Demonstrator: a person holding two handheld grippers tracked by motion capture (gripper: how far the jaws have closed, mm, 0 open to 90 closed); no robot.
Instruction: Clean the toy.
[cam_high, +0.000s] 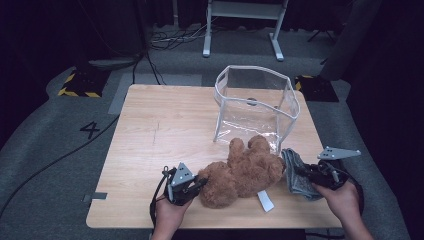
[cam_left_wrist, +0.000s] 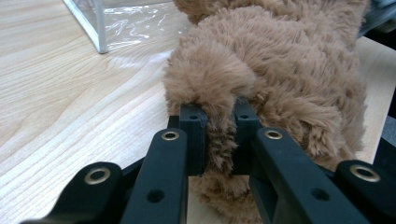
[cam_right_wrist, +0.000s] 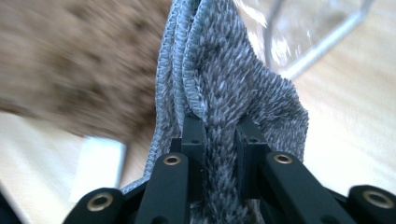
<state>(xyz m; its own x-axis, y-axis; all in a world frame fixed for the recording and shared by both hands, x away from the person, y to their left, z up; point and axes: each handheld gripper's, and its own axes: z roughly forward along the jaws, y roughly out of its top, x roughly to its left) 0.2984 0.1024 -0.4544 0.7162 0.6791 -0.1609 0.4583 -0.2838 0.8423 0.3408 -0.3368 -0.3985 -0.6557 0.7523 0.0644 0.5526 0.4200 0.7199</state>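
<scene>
Two grips up close, teddy bear (cam_left_wrist: 280, 70) fur, grey cloth (cam_right_wrist: 224, 93) knit

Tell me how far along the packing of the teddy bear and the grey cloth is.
Early on. Done: the clear bag stands open on the table, and both things are gripped. In hand: the left gripper pinches the teddy bear, and the right gripper clamps the grey cloth. Left, presumably: both still lie outside the bag and need lifting in.
</scene>
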